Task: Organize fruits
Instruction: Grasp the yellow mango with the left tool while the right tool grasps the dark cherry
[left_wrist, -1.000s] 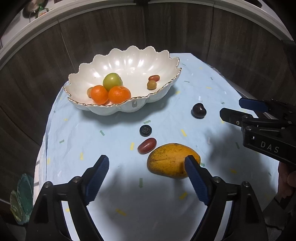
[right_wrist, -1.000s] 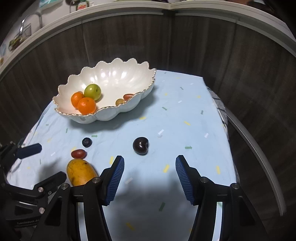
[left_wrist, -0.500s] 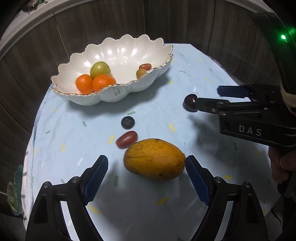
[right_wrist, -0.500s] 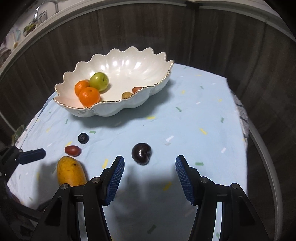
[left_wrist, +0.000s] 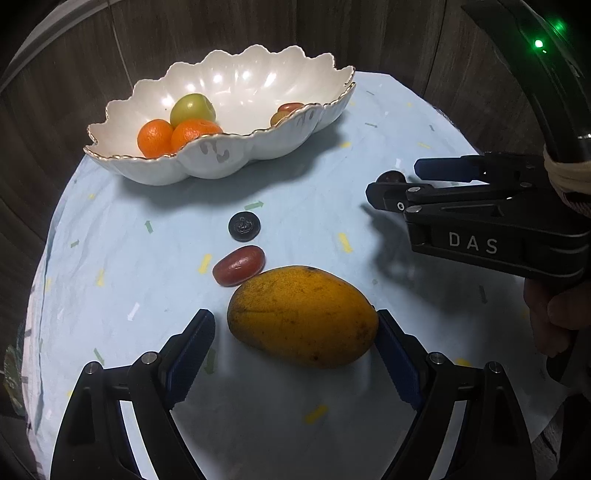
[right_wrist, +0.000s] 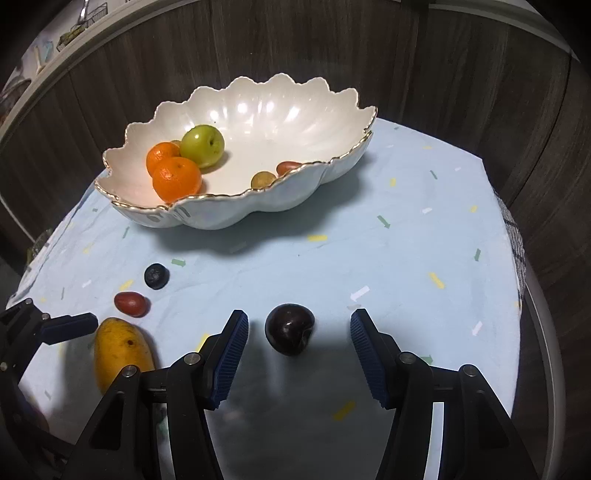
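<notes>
Both grippers are dropping in closer: the left gripper (left_wrist: 295, 354), released and empty, is now straddling the mango (left_wrist: 301, 315), while the right gripper (right_wrist: 297, 352), also unclenched, is framing the dark plum (right_wrist: 290, 334). Bowl (right_wrist: 258, 206) waiting ahead.

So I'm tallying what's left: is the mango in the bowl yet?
Out. The mango lies on the cloth, between the left gripper's open fingers, short of the bowl.

Mango (left_wrist: 301, 315) lies before the bowl (left_wrist: 236, 157), cherry (right_wrist: 290, 334) to its right.
</notes>
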